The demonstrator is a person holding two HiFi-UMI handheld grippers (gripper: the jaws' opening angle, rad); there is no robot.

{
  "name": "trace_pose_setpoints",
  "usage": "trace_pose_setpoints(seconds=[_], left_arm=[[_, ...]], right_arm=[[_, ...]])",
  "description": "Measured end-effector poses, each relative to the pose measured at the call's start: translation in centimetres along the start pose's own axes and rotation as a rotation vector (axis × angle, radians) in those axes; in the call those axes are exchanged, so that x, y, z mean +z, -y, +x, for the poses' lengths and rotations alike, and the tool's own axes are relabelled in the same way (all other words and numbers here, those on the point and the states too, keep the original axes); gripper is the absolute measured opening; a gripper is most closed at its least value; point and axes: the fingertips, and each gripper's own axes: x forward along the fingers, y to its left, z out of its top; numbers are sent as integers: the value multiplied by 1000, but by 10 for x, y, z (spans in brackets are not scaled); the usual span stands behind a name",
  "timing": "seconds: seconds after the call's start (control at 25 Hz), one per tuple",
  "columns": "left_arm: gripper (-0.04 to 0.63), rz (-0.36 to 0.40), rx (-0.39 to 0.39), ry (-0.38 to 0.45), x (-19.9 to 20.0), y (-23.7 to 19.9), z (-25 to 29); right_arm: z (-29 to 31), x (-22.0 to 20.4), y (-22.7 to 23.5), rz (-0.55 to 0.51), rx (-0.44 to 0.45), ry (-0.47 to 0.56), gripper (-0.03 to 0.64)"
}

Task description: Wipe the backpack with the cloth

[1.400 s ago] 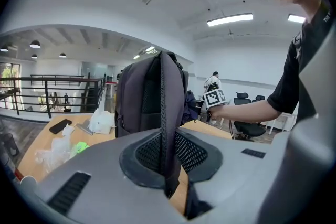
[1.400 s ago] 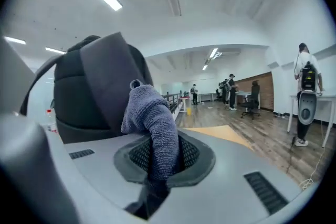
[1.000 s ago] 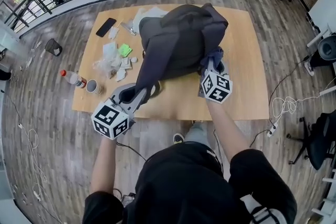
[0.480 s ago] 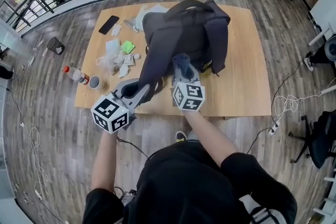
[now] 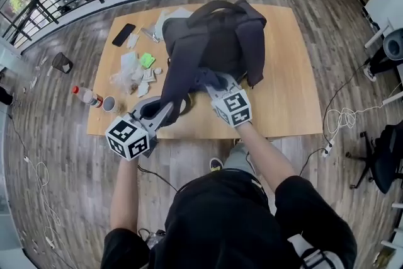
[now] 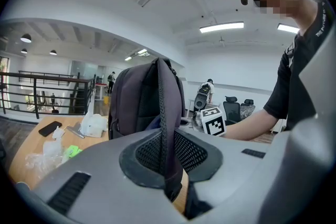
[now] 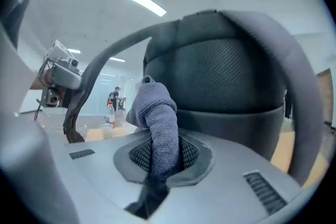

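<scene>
Pinching the cloth [image 7: 155,118], right tongs [image 5: 216,86] meet the backpack [image 5: 221,41]; left tongs [image 5: 165,111] clamp its strap [image 5: 180,69].

Left claw [image 5: 165,114] out front-left, tipped slightly downward, jaws clamped on strap [image 6: 164,128]. Left forearm [image 5: 124,192] stretched straight ahead. Right claw [image 5: 213,89] close to level, angled inward toward the left one, jaws pinched on cloth [image 7: 157,128]. Right forearm [image 5: 267,157] running in diagonally from the right.
</scene>
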Motion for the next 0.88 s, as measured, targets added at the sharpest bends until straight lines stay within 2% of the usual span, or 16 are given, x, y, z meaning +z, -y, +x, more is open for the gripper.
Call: trace_pose_setpoints(seconds=[0.08,0.2,0.24,0.36,0.4,0.48,0.56,0.64,0.72,0.8,0.88], left_arm=[[58,-6,4,6,-3,-3,4],[58,-27,-8,18,-6,-3,11],[58,-34,-12,20,-7,-3,12],[58,-39,-21,23,-9,-3,11],[58,-38,-24,23,-9,-3,11],[58,-41,-23,26,-8,-3,13],[58,-45,-6,29,-9,-6,15],[58,-41,12,33,-11,-7,18],[58,-33,24,37,-13,-7,20],[58,-36,39,40,-15,-8,23],[60,-54,76,52,-17,-14,25]], right_arm=[[-20,2,36,-64,-48,-12,37],[-40,2,88,-92,-138,-49,37],[-47,0,108,-75,-197,-56,37],[-71,-1,177,67,-426,-45,37],[-74,1,191,68,-474,-53,37],[-67,4,199,14,-520,-92,37],[-61,1,190,64,-547,-74,37],[-60,-7,171,170,-551,-20,37],[-54,-16,139,208,-507,-5,37],[-44,-20,98,213,-408,-15,37],[-32,-17,54,195,-241,-26,37]])
